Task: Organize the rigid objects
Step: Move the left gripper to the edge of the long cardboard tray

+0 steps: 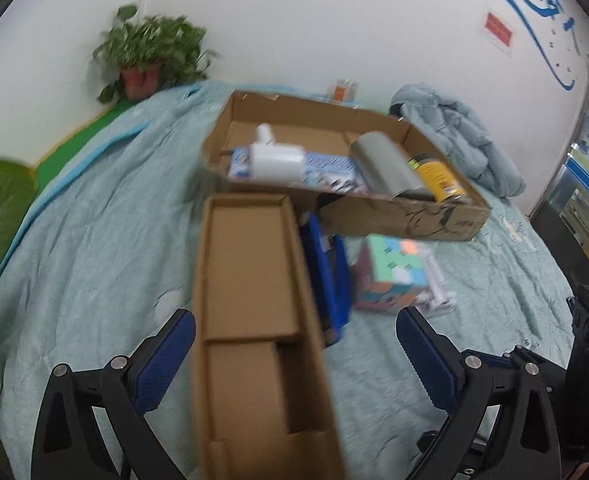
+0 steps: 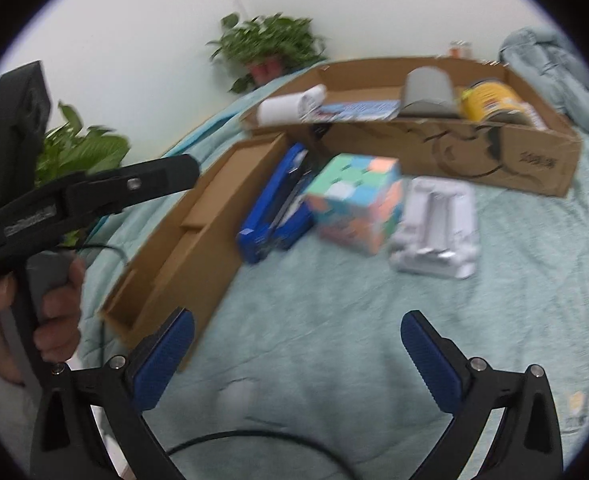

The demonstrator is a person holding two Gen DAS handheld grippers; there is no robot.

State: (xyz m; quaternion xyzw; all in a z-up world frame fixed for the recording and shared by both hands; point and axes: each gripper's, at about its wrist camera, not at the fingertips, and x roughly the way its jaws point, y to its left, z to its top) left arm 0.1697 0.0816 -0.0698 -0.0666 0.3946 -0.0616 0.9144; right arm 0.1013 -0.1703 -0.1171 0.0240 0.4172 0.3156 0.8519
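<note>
In the left wrist view, the left gripper (image 1: 294,356) stands wide open with its blue pads either side of a long narrow cardboard box (image 1: 250,320); whether either pad touches the cardboard cannot be told. The box lies on a pale green bedspread (image 1: 94,240). Beyond its far end sits a wide cardboard tray (image 1: 398,220) holding a white bottle (image 1: 274,158), a grey cylinder (image 1: 386,168) and a yellow can (image 1: 440,178). In the right wrist view, the right gripper (image 2: 296,360) is also wide open over bare bedspread, holding nothing. Ahead of it lie a blue stapler (image 2: 276,204), a colourful cube (image 2: 356,204) and a white plastic package (image 2: 438,228), side by side in front of the tray. A hand (image 2: 34,312) holds the left gripper at the left edge.
</note>
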